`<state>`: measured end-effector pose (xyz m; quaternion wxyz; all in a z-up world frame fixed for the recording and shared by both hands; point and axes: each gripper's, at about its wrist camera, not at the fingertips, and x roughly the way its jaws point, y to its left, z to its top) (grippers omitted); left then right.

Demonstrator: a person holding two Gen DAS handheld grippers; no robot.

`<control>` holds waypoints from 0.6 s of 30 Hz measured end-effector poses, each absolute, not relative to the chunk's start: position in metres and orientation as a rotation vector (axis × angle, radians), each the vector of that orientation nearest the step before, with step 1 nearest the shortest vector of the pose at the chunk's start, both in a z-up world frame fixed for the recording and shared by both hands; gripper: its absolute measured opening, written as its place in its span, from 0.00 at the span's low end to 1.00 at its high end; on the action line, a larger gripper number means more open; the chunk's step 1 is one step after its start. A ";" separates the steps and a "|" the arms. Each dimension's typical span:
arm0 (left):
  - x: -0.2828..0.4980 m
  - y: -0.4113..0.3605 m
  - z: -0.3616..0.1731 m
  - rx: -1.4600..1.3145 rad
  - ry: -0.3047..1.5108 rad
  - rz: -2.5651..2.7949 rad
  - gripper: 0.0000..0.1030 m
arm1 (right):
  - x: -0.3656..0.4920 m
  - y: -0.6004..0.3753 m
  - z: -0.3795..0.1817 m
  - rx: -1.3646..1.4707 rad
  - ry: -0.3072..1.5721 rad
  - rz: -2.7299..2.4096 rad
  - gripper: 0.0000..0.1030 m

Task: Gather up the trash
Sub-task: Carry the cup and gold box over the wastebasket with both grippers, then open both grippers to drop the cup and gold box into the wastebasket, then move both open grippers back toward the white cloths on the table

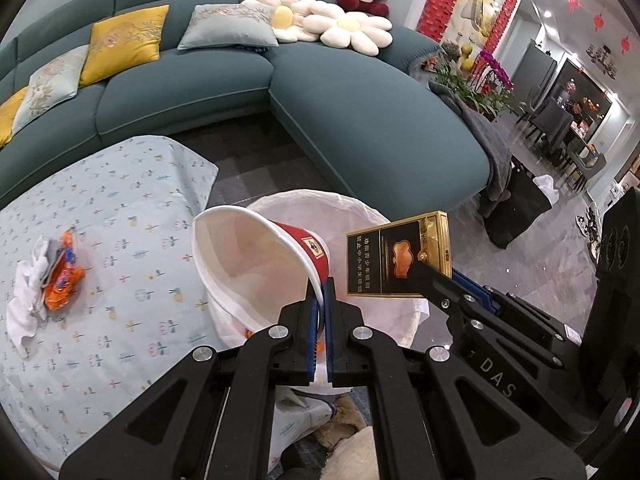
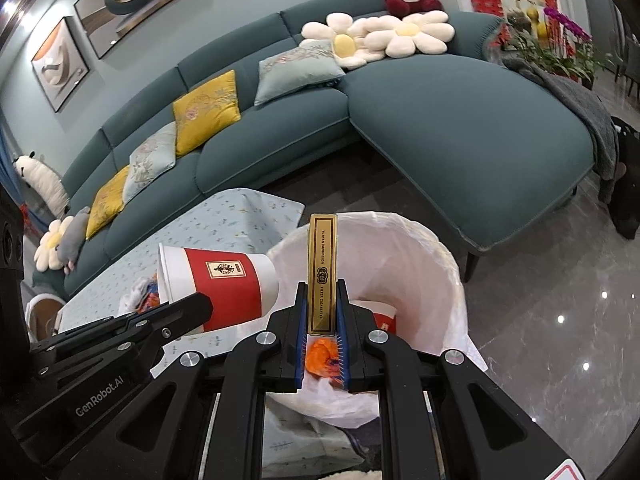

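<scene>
Cup (image 2: 224, 284) lies sideways, mouth leftward.

The desk (image 1: 120, 208) is covered by a pale blue cloth printed with small flowers, its corner hanging down toward the dark floor (image 1: 256, 148). On the cloth, near the left side in the left wrist view, an orange wrapper (image 1: 64, 276) lies touching a crumpled white tissue (image 1: 26, 296). Just beside the desk, a bin lined with a white bag (image 2: 432, 280) stands on the floor, which turns to glossy grey marble (image 2: 560, 300) farther right.
</scene>
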<state>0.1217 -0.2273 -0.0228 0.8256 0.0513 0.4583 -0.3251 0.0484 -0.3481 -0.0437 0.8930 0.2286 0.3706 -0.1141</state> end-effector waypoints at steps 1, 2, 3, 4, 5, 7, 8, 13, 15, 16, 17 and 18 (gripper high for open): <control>0.123 -0.229 -0.025 0.108 0.981 -0.691 0.03 | 0.049 -0.349 -0.045 0.477 0.771 -0.243 0.13; 0.125 -0.231 -0.028 0.101 0.995 -0.692 0.04 | 0.050 -0.351 -0.047 0.481 0.775 -0.246 0.13; 0.126 -0.232 -0.031 0.096 1.004 -0.690 0.05 | 0.051 -0.353 -0.050 0.485 0.779 -0.251 0.13; 0.127 -0.232 -0.033 0.095 1.008 -0.686 0.06 | 0.052 -0.354 -0.051 0.486 0.782 -0.255 0.15; 0.127 -0.233 -0.034 0.096 1.011 -0.681 0.07 | 0.052 -0.354 -0.053 0.486 0.783 -0.260 0.16; 0.129 -0.233 -0.035 0.097 1.015 -0.672 0.19 | 0.053 -0.355 -0.054 0.484 0.782 -0.268 0.16; 0.129 -0.233 -0.036 0.096 1.013 -0.667 0.22 | 0.054 -0.355 -0.054 0.483 0.784 -0.269 0.16; 0.130 -0.229 -0.035 0.095 1.003 -0.647 0.41 | 0.056 -0.354 -0.055 0.473 0.786 -0.283 0.23; 0.131 -0.226 -0.033 0.094 0.996 -0.641 0.44 | 0.055 -0.351 -0.055 0.459 0.781 -0.296 0.28; 0.131 -0.224 -0.032 0.093 0.992 -0.638 0.45 | 0.055 -0.350 -0.054 0.452 0.782 -0.296 0.30; 0.131 -0.222 -0.032 0.092 0.991 -0.637 0.45 | 0.055 -0.349 -0.054 0.447 0.782 -0.295 0.31; 0.132 -0.221 -0.032 0.091 0.991 -0.634 0.45 | 0.055 -0.347 -0.053 0.440 0.782 -0.295 0.32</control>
